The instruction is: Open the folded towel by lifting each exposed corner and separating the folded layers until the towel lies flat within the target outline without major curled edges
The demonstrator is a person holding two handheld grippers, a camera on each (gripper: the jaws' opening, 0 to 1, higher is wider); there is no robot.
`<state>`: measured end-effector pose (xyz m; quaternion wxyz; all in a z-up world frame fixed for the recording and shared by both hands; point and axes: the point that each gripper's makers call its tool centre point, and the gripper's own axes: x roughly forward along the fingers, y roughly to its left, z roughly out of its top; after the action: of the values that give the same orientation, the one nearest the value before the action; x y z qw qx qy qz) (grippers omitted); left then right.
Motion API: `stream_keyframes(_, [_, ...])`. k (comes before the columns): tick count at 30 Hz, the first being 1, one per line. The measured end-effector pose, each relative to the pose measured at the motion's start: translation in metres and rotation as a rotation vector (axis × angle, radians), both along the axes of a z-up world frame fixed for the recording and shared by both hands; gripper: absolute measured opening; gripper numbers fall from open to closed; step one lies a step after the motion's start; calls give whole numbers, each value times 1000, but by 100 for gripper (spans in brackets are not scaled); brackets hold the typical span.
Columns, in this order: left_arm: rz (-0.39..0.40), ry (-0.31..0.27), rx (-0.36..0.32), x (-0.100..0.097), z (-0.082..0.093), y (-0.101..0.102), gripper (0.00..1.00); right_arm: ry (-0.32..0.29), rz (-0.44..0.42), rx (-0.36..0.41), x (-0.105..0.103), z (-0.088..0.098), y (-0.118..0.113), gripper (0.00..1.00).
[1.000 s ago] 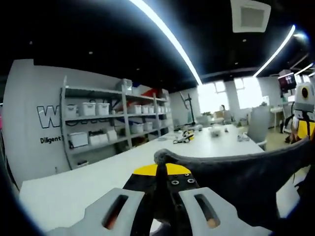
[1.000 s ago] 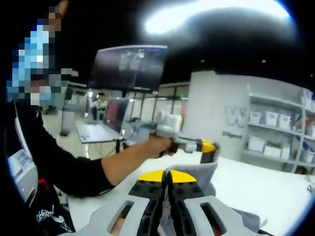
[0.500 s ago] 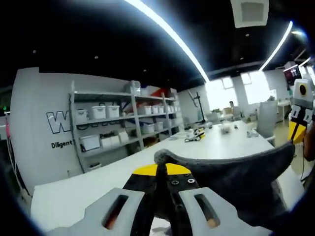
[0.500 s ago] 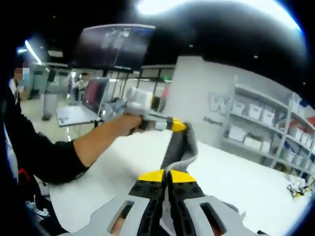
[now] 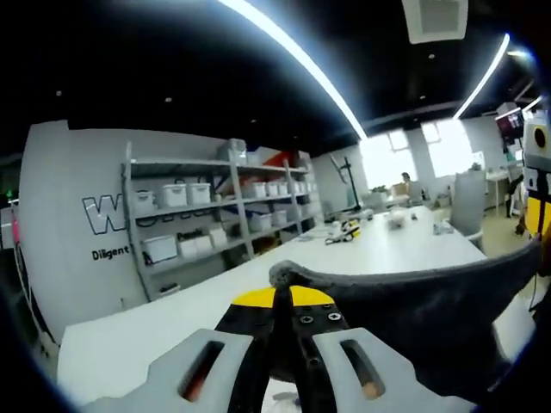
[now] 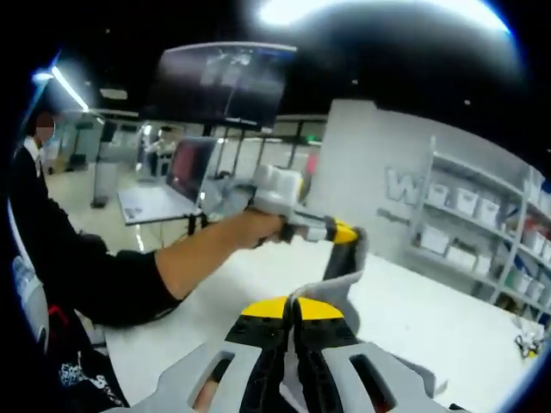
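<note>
- The left gripper (image 5: 277, 297) has its fingers (image 5: 207, 366) clamped on one corner of the grey towel (image 5: 413, 310), which bunches into a small peak right above the yellow tips.
- From that corner the towel's top edge runs taut across the left gripper view to the right gripper (image 5: 538, 185) at the far edge, with the cloth hanging below it like a sheet.
- In the right gripper view, the right gripper's own fingers (image 6: 357, 379) are pressed together on another corner of the towel, and the cloth rises from them toward the left gripper, held in the person's hand (image 6: 254, 231).
- The towel is held up in the air between the two grippers, above the white surface (image 5: 146, 331); some grey cloth seems to trail low near the surface in the right gripper view.
- Judged by this, the unfolding looks well under way: the towel is stretched open along one edge rather than lying as a folded stack.
- Left to do: lowering it flat onto the surface inside the target outline and smoothing any curled edges. The outline itself cannot be made out here.
- Storage shelves (image 5: 215, 219) with white bins stand against the far wall.
</note>
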<state>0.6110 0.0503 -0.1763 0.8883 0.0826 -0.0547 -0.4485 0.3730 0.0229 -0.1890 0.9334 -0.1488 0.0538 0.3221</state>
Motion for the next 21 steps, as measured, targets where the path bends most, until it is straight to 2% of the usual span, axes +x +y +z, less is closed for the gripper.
stream_keyframes(8, [38, -8, 46, 2, -9, 21, 2, -9, 57, -9, -5, 4, 30, 0])
stream_keyframes(12, [47, -1, 4, 1, 0, 35, 2, -13, 78, -19, -6, 5, 42, 0])
stream_keyframes(18, [51, -23, 18, -2, 3, 38, 2, -17, 101, -17, -5, 8, 56, 0])
stream_keyframes(20, [56, -37, 93, 0, -9, 44, 2, -20, 108, -19, -4, 8, 60, 0])
stream_keyframes(21, [66, -38, 94, 1, -10, 48, 2, -20, 114, -21, -4, 8, 63, 0])
